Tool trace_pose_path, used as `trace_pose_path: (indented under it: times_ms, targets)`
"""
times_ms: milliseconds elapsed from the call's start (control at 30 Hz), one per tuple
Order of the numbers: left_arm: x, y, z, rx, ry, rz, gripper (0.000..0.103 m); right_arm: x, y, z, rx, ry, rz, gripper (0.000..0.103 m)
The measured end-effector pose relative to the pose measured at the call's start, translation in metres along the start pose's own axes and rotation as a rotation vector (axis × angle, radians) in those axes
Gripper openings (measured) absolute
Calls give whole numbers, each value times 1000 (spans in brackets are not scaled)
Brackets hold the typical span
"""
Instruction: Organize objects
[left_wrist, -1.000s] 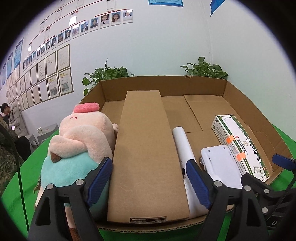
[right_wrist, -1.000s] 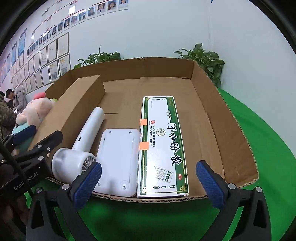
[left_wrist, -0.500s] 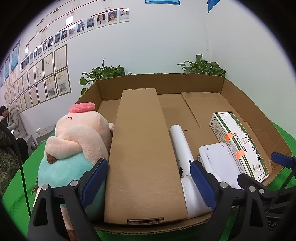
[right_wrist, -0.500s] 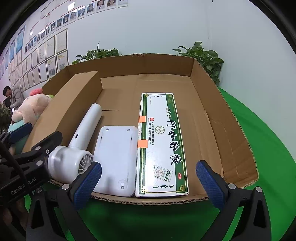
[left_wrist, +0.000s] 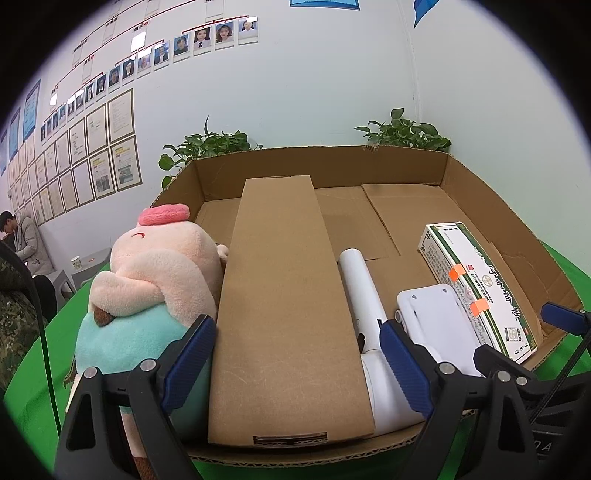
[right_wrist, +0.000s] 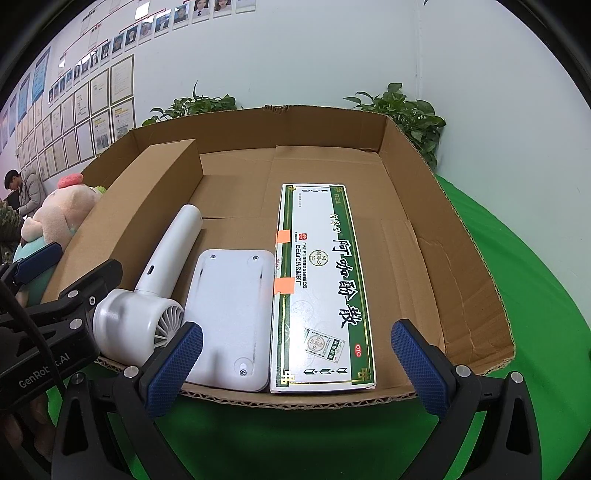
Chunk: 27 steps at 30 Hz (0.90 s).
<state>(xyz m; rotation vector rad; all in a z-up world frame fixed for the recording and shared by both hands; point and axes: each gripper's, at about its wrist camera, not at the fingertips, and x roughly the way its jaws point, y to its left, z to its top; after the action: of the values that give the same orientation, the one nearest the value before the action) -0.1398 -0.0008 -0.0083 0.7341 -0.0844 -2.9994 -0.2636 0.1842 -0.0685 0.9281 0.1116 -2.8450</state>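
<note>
Risk: your left gripper (left_wrist: 297, 356) and right gripper (right_wrist: 295, 365), both jaws wide and empty, may snag the cardboard tray (right_wrist: 469, 266) rim reaching in.

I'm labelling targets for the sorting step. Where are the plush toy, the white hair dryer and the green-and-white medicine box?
plush toy (left_wrist: 162, 266): left wrist view, on its pink head.
white hair dryer (right_wrist: 168, 251): right wrist view, on its handle.
green-and-white medicine box (right_wrist: 321, 280): right wrist view, on its printed top face.

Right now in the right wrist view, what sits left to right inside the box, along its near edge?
tall cardboard divider → white handheld fan → flat white device → green-and-white medicine box → bare cardboard floor up to the box's right wall.
</note>
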Motion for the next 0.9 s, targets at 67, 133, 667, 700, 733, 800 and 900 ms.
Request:
trace_pose_path:
  times_ms: [67,133,667,700,733,800,900]
  targets:
    - [0,0,0,0,0,1,91,0,0,0,0,0,0,103]
    - [1,-1,0,0,0,1,91,0,0,0,0,0,0,103]
    - [-3,5,-2,-1,0,-3,91,0,0,0,0,0,0,103]
    - [-3,6,-2,-1,-1,-4,91,0,0,0,0,0,0,103]
    - [-3,6,-2,-1,-1,-4,91,0,0,0,0,0,0,103]
    - [-3,5,-2,-1,-1,-4,91,0,0,0,0,0,0,103]
    - [-3,5,-2,-1,-1,-4,91,0,0,0,0,0,0,103]
